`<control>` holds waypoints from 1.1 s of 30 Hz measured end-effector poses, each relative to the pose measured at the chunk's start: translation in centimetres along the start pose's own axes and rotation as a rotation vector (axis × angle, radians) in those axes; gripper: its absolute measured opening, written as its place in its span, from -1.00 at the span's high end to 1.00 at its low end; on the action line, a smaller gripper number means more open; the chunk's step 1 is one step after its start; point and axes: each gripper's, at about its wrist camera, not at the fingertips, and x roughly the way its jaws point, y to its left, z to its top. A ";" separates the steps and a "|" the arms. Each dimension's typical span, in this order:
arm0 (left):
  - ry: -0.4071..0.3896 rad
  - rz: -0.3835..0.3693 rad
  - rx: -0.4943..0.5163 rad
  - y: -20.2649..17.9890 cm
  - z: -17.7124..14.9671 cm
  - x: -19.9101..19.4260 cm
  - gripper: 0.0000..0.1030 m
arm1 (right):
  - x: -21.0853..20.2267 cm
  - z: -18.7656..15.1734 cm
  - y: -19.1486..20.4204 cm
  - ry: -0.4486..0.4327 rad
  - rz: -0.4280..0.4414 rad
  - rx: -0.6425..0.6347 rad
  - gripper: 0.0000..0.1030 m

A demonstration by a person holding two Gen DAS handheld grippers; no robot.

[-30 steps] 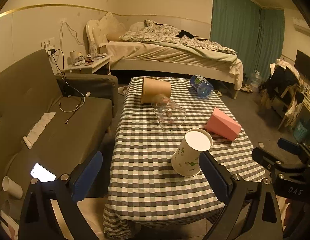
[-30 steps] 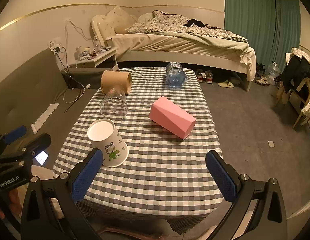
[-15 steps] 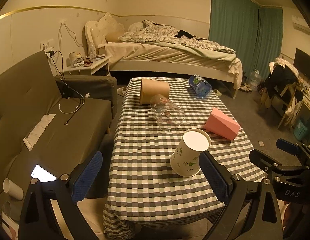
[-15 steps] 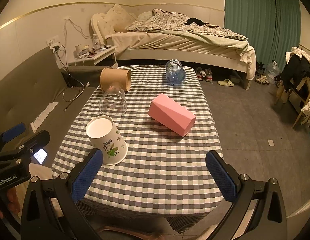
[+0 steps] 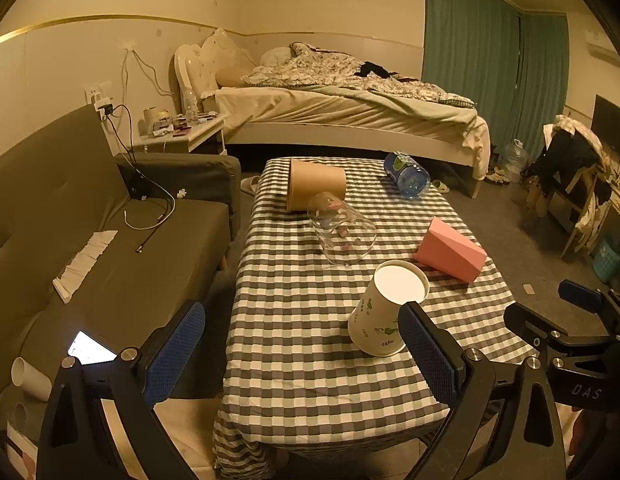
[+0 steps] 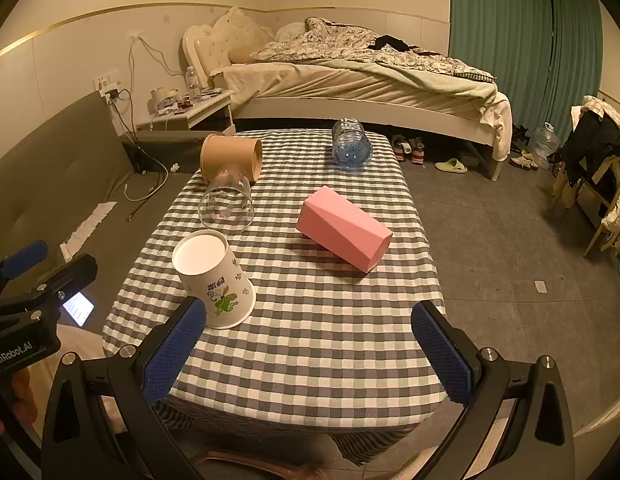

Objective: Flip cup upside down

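Note:
A white paper cup with a green print (image 5: 385, 312) (image 6: 214, 276) stands upside down, rim on the checked tablecloth (image 5: 302, 344) (image 6: 333, 336), near the table's front. A clear glass (image 5: 341, 228) (image 6: 226, 208), a brown paper cup (image 5: 313, 190) (image 6: 230, 158), a blue bottle (image 5: 405, 174) (image 6: 349, 148) and a pink cup (image 5: 449, 250) (image 6: 343, 232) lie on their sides. My left gripper (image 5: 302, 350) is open and empty before the table, the white cup by its right finger. My right gripper (image 6: 308, 350) is open and empty over the table's front edge.
A grey sofa (image 5: 70, 224) with a lit phone (image 5: 90, 352) and cables stands left of the table. A bed (image 5: 349, 112) lies behind it, with a nightstand (image 5: 182, 136) to its left. A chair with clothes (image 6: 597, 160) stands at right.
Both grippers have drawn back slightly from the table; the view has shifted a little. The cups have not moved.

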 end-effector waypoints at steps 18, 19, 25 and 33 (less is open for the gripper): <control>-0.005 0.004 0.000 0.4 0.4 0.1 -0.94 | -0.1 0.2 0.1 -0.001 -0.009 -0.015 -0.99; -0.005 0.004 -0.001 0.4 0.5 0.1 -0.94 | -0.1 0.3 0.2 -0.002 -0.009 -0.017 -0.99; -0.005 0.004 0.001 0.3 0.5 0.1 -0.95 | -0.1 0.3 0.4 -0.003 -0.006 -0.026 -0.99; -0.001 0.005 0.004 0.0 0.3 0.2 -0.94 | 0.0 0.2 0.5 0.000 -0.009 -0.025 -0.99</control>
